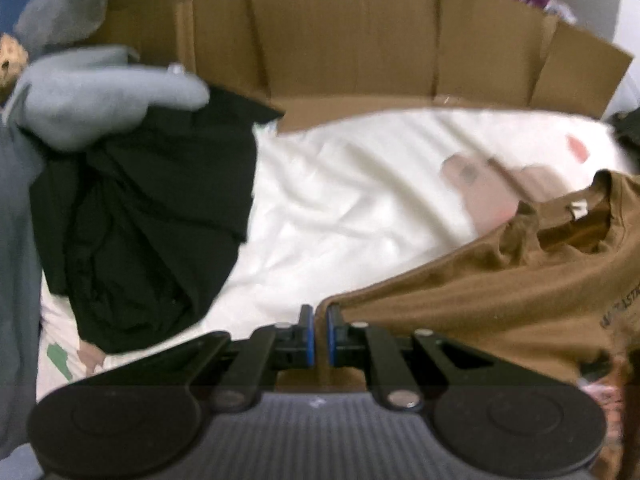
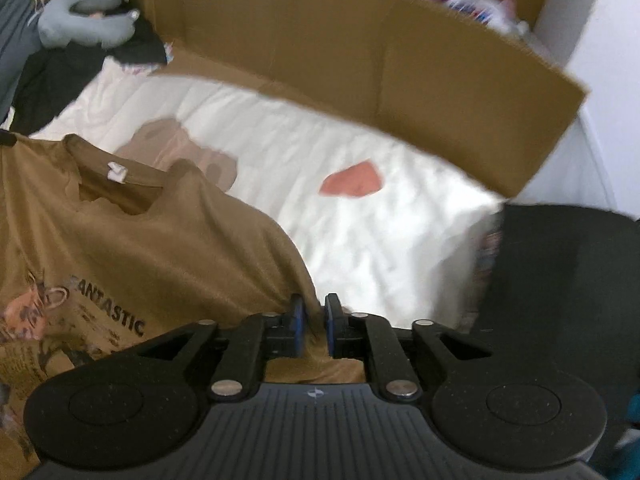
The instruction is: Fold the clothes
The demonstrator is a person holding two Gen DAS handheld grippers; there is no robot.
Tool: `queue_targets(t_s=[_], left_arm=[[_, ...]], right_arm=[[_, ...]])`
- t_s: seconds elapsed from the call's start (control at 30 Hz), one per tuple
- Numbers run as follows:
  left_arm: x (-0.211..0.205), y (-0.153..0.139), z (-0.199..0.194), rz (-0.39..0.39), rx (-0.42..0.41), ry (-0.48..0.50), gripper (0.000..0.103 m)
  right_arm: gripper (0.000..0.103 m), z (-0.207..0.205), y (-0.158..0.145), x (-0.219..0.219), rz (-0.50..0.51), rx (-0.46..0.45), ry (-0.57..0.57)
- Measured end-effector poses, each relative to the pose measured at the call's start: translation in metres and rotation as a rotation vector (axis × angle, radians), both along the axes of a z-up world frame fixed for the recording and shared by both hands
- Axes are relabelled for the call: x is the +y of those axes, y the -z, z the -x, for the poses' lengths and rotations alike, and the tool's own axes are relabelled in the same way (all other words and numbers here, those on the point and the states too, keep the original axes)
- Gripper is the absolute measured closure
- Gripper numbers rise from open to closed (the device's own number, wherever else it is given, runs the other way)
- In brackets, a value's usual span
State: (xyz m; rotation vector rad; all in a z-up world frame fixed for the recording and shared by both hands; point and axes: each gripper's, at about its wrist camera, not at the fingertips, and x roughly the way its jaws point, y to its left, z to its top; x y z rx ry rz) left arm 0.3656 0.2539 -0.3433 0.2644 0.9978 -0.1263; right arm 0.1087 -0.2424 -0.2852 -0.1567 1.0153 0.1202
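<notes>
The brown T-shirt (image 2: 152,240), printed "FANTASTIC", lay rumpled on the white bed sheet (image 2: 360,216), its edges clenched in both the left tongs (image 1: 319,328) and right tongs (image 2: 314,326); cardboard box (image 2: 472,76) behind held blurred items.

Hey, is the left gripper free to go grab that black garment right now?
Probably not yet. The left gripper is shut on an edge of the brown T-shirt. The black garment lies off to its left on the white bedding, with nothing between them.

Bright indoor light, motion blur, fisheye-warped edges.
</notes>
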Motion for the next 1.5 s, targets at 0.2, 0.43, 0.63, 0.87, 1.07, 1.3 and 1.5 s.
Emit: queue_targets(t_s=[0.2,0.43,0.63,0.87,1.07,1.3,1.5], left_arm=[[0.002,0.012,0.0,-0.009,0.07,-0.02,0.08],[0.001,-0.029,0.003,0.061,0.014,-0.014,0.07],[-0.007,-0.026,-0.009,0.011,0.022,-0.011,0.07],[-0.002,-0.003,-0.015,0.022,0.051,-0.011,0.07],[0.001,0.008,-0.015,0.055,0.057,-0.021,0.07],[-0.002,0.027,-0.004,0.028,0.092,-0.011,0.066],[-0.004,0.04,0.005,-0.007,0.134,0.01,0.065]], right_arm=[[0.069,0.006,-0.007,0.009,0.017,0.125,-0.034],[0.057,0.017,-0.072,-0.005,0.059,0.133,-0.022],[0.056,0.003,-0.058,-0.024,0.054,0.04,-0.058],[0.056,-0.012,0.0,-0.042,-0.036,-0.016,-0.1],[0.056,-0.005,0.029,-0.043,-0.037,-0.076,-0.121],[0.056,0.024,0.05,-0.041,0.006,-0.03,-0.122],[0.051,0.045,0.055,-0.049,-0.004,-0.011,-0.059]])
